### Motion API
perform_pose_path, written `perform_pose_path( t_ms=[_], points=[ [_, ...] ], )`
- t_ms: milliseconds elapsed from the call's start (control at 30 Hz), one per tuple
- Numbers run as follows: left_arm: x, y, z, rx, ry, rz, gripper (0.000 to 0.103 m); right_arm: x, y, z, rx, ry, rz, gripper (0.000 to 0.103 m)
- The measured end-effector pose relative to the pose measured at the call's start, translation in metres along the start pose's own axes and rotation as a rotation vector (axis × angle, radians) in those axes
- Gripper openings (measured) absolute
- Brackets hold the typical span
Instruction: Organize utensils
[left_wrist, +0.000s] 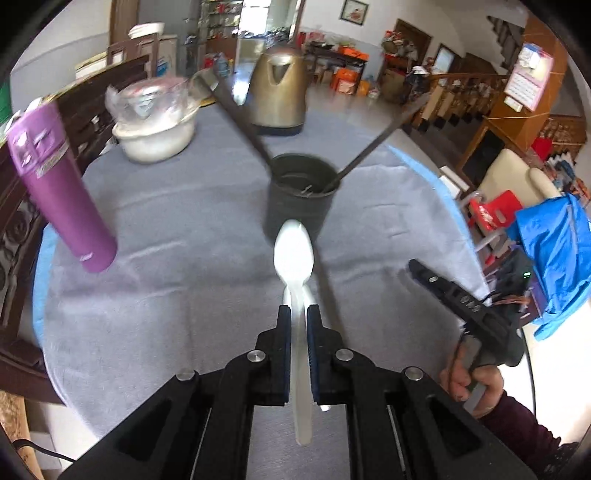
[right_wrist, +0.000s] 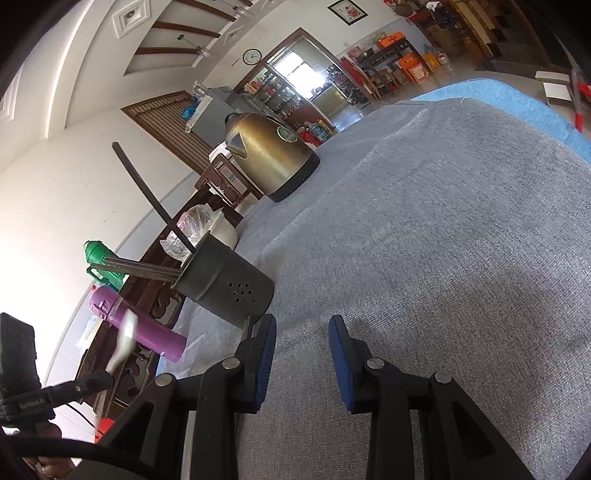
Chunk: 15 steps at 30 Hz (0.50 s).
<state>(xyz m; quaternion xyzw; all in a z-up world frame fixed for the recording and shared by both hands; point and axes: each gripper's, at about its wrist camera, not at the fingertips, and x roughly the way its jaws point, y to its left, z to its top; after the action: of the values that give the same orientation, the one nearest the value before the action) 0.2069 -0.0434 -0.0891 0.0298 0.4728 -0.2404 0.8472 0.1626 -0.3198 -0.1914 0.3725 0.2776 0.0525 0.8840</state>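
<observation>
Spoon pinched, short of the holder.

Left wrist view: left gripper (left_wrist: 298, 314) pinching a white spoon (left_wrist: 294, 251) by the neck, bowl forward and above the grey cloth (left_wrist: 166, 258), just before the dark utensil holder (left_wrist: 301, 195). Two long dark utensils (left_wrist: 236, 107) already leaning out of it, crossed wide. Purple bottle (left_wrist: 59, 188) to the left, brass kettle (left_wrist: 280, 92) and covered white bowl (left_wrist: 155, 122) behind. Right wrist view: right gripper (right_wrist: 302, 339) spread, pinching nothing, low over the cloth with the holder (right_wrist: 225, 284) just beside its left finger (right_wrist: 264, 354). Likely risks: bowl-first entry catching the rim or the crossed handles and tipping the light holder; narrow hold on the neck letting the spoon pivot or slip; nearby right finger nudging the holder.
</observation>
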Motion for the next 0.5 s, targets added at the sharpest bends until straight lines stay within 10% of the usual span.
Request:
perform_pose_path(
  t_ms=[300, 500],
  points=[
    [0.043, 0.034, -0.026, -0.137, 0.155, 0.04, 0.009, 0.0, 0.0, 0.0, 0.0, 0.003, -0.001, 0.033],
    [0.047, 0.047, -0.028, -0.133, 0.147, 0.102, 0.029, 0.001, 0.003, -0.001, -0.018, 0.019, 0.007, 0.033]
  ],
)
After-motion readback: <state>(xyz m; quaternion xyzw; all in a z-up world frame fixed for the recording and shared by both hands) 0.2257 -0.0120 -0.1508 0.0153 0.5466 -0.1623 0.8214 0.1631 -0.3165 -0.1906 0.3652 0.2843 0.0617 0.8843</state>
